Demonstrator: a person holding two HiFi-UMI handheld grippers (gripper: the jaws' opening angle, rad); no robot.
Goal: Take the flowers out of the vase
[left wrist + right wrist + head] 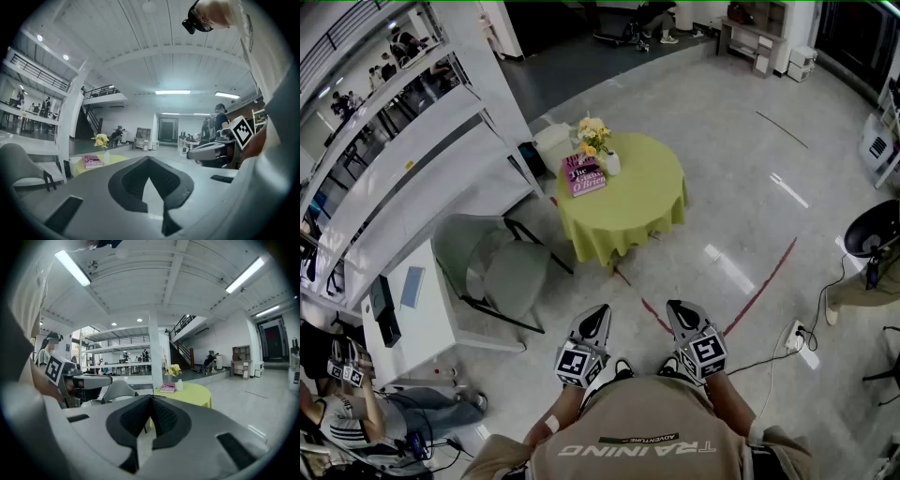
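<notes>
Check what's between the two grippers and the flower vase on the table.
Head view: between left gripper, right gripper and the table holding the vase, only bare floor with a red line. Chair sits off to the left.

We hold both claws out in front of our waist, side by side and apart, tips angled slightly toward each other. Left claw (596, 314): jaws meet at the tips, nothing between them, nose pointing ahead and a little down. Right claw (679, 309): jaws closed too, empty, nose dipped a bit. Left cube (577, 364) and right cube (707, 354) sit at the rear of each claw. Left forearm (555, 414) and right forearm (729, 394) reach forward behind them.
</notes>
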